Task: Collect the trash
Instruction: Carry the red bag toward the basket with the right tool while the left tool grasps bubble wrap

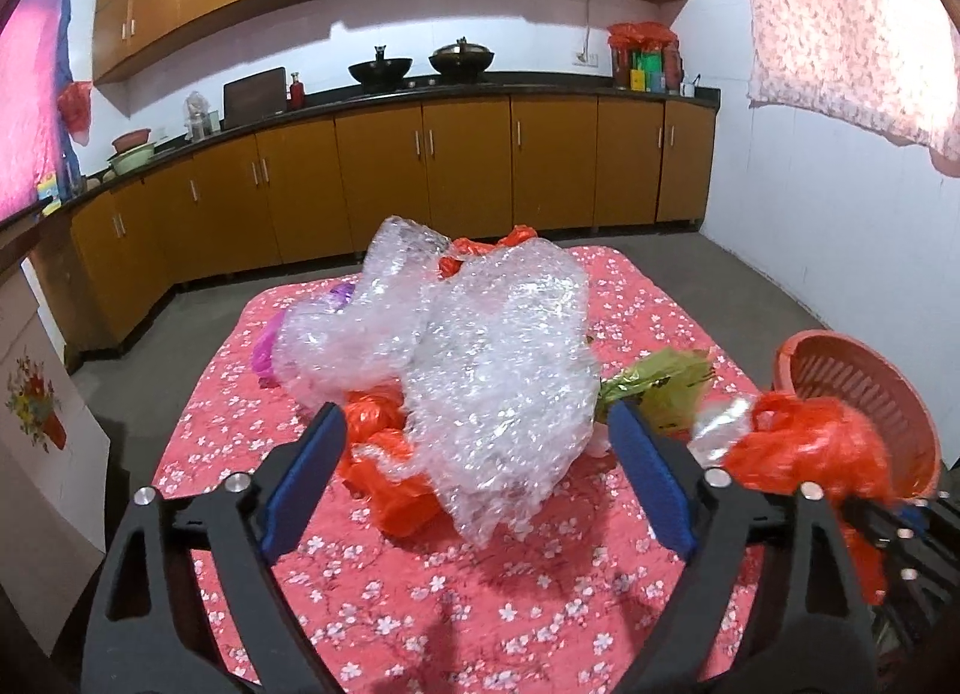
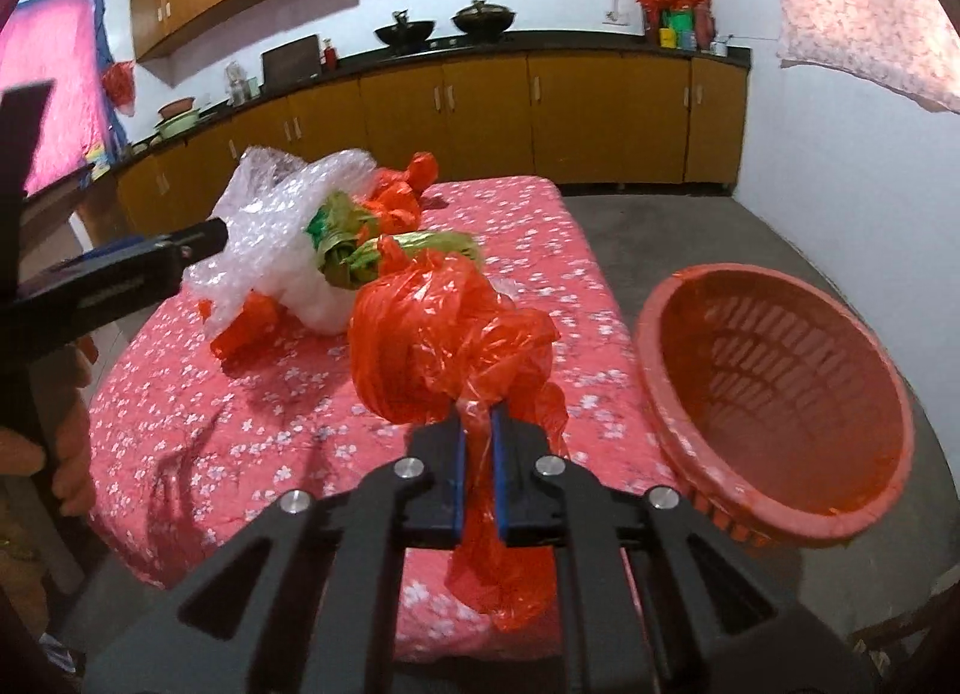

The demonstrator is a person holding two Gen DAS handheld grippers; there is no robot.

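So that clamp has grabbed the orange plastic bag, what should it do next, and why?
Probably carry it rightward over the round orange slotted basket and let go. The right gripper has its jaws pinched shut on the crumpled orange plastic bag, lifted off the pink floral tablecloth, and the basket sits beside it, looking empty.

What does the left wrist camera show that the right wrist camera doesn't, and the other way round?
Only the left wrist view shows the left gripper head-on, its fingers spread open toward the bubble wrap, plus a purple bag behind it.

Only the right wrist view shows the right gripper shut on the red plastic bag, and the inside of the red basket, which looks empty.

Both show the flowered table cover, the trash pile, the green wrapper and the kitchen cabinets.
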